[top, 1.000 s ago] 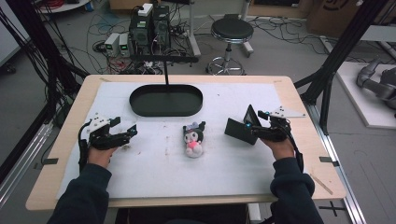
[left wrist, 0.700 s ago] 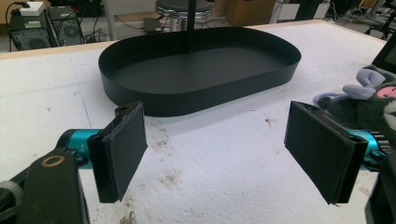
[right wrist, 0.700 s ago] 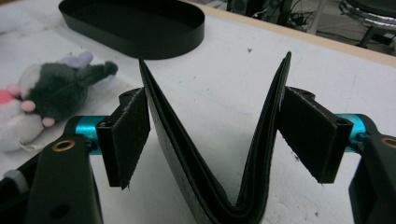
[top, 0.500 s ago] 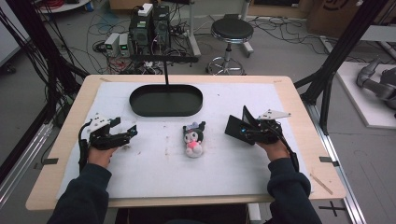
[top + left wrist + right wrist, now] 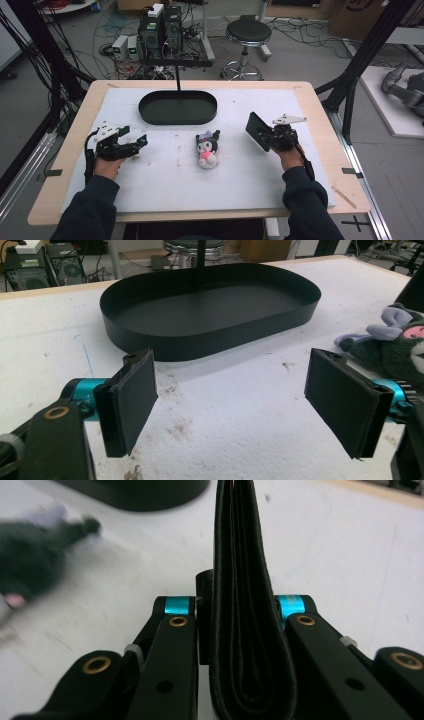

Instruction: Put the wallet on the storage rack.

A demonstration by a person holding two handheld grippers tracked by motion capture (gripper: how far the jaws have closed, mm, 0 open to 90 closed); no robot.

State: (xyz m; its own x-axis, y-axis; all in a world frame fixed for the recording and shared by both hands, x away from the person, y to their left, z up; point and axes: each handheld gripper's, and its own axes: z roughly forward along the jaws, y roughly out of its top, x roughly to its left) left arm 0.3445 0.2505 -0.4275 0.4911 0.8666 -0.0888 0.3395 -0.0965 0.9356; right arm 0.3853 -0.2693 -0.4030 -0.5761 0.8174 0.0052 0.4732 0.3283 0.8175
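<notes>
Black folded wallet (image 5: 247, 605) sits pinched upright in the right claw (image 5: 270, 137) right of the plush toy (image 5: 207, 149), its jaws having just closed; keep that squeeze even while the spread left claw (image 5: 131, 145) waits near-left

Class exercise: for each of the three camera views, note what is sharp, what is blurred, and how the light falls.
High view: even light, soft shadows, the plush toy and black tray fairly clear. Left gripper view: crisp, the tray's wall and the pads sharp. Right gripper view: the toy is smeared and blurred, while the folded black wallet between the right gripper is sharper, with blurred background.
</notes>
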